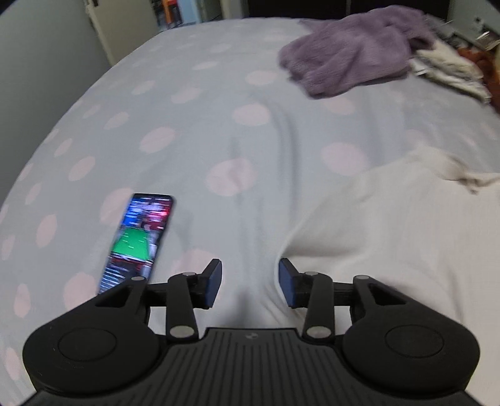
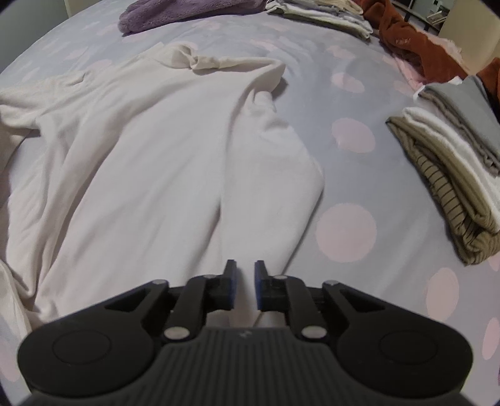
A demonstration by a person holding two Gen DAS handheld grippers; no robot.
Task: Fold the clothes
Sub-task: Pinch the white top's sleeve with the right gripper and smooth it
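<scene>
A white long-sleeved garment (image 2: 150,162) lies spread and rumpled on the dotted bedsheet (image 2: 347,225), with its collar at the far end. My right gripper (image 2: 244,287) hangs over the garment's near hem. Its jaws stand a narrow gap apart, and the cloth shows below the gap without being pinched. In the left wrist view the same white garment (image 1: 390,237) fills the right side. My left gripper (image 1: 250,281) is open at the garment's left edge, its right pad (image 1: 286,281) close to the cloth and nothing gripped.
A phone (image 1: 137,240) with a lit screen lies on the sheet just left of my left gripper. A purple fleece (image 1: 350,53) lies at the far side. Folded clothes are stacked at the right (image 2: 453,175) and far back (image 2: 325,12), beside a rust-coloured garment (image 2: 409,40).
</scene>
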